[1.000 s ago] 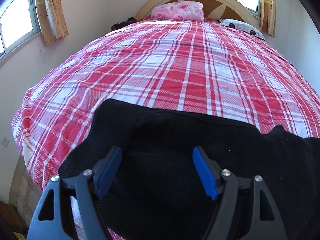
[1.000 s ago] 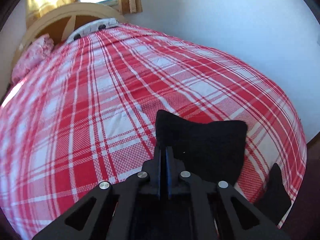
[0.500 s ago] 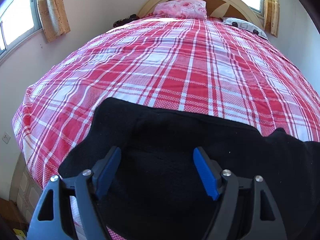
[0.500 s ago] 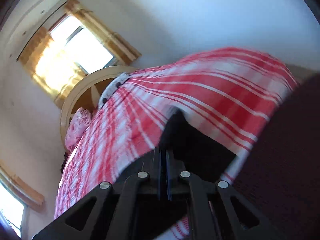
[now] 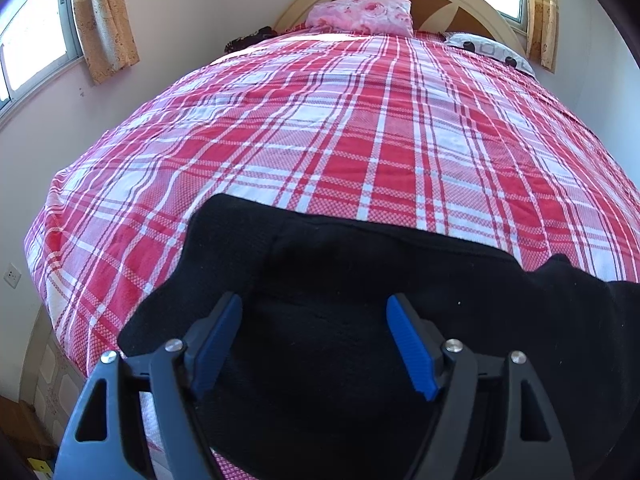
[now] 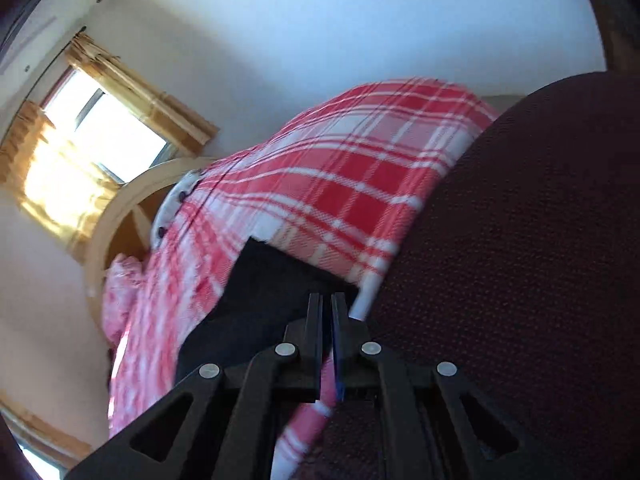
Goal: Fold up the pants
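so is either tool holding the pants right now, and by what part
The right tool is shut on an edge of the black pants, though which part is unclear. The left tool is open above them, holding nothing.

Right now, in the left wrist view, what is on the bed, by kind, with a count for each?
Pants: 1
Pillows: 2, one pink, one white with dark spots
Dark item beside the pink pillow, too small to identify: 1
Total: 4
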`<action>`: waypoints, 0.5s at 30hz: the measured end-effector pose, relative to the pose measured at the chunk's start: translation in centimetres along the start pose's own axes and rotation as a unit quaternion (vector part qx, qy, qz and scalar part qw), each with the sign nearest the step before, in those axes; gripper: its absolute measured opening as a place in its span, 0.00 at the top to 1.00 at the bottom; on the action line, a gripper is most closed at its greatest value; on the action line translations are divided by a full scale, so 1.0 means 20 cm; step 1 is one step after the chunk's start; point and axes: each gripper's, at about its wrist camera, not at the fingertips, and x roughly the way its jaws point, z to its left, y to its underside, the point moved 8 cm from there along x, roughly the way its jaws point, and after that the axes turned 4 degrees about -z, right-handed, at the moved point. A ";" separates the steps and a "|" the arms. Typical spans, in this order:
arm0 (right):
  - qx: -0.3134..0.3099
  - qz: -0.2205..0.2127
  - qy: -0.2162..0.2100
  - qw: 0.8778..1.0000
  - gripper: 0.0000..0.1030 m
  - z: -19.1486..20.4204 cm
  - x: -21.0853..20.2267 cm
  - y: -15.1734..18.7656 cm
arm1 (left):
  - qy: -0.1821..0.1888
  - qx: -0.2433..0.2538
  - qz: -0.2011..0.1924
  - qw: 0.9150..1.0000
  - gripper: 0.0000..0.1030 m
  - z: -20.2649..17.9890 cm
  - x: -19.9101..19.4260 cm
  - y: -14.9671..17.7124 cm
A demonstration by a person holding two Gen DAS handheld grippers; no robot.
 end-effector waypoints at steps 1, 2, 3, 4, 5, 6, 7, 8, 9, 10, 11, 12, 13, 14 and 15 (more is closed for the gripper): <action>0.008 0.012 -0.006 1.000 0.95 0.01 0.01 0.02 | 0.000 0.000 0.001 1.000 0.24 0.00 0.00 0.00; 0.018 0.024 -0.012 0.999 0.95 0.02 0.05 0.03 | 0.000 0.000 0.001 1.000 0.24 0.00 0.00 0.00; 0.026 0.034 -0.015 0.999 0.95 0.02 0.08 0.05 | 0.002 0.000 0.000 1.000 0.24 0.00 0.00 0.00; 0.034 0.043 -0.017 0.998 0.95 0.03 0.12 0.06 | 0.003 0.001 0.000 1.000 0.24 0.00 0.00 0.00; 0.037 0.045 -0.020 0.998 0.95 0.03 0.14 0.06 | 0.004 0.002 -0.001 1.000 0.24 0.00 0.00 0.00; 0.039 0.048 -0.023 0.998 0.95 0.04 0.17 0.06 | 0.005 0.003 -0.001 1.000 0.24 0.00 0.00 0.00; 0.042 0.053 -0.023 0.997 0.95 0.05 0.20 0.06 | 0.006 0.003 -0.001 1.000 0.24 0.00 0.00 0.00; 0.049 0.059 -0.026 0.997 0.95 0.05 0.23 0.06 | 0.006 0.002 0.000 1.000 0.24 0.00 0.00 0.00; 0.054 0.067 -0.025 0.996 0.95 0.05 0.26 0.07 | 0.005 0.002 -0.001 1.000 0.24 0.00 0.00 0.01; 0.057 0.073 -0.021 0.996 0.95 0.05 0.27 0.07 | 0.005 0.002 -0.001 1.000 0.24 0.00 0.00 0.01; 0.061 0.077 -0.019 0.995 0.95 0.04 0.29 0.07 | 0.005 0.003 -0.001 1.000 0.24 0.00 0.00 0.00; 0.064 0.080 -0.025 0.994 0.95 0.05 0.29 0.07 | 0.005 0.003 -0.001 1.000 0.24 0.00 0.00 0.00; 0.064 0.080 -0.030 0.994 0.95 0.05 0.29 0.08 | 0.005 0.002 -0.001 1.000 0.24 0.00 0.00 0.00; 0.068 0.075 -0.035 0.994 0.95 0.05 0.27 0.07 | 0.005 0.002 -0.001 1.000 0.24 0.00 0.00 0.00; 0.071 0.070 -0.036 0.994 0.94 0.04 0.26 0.07 | 0.005 0.002 -0.001 1.000 0.23 0.00 0.00 0.00</action>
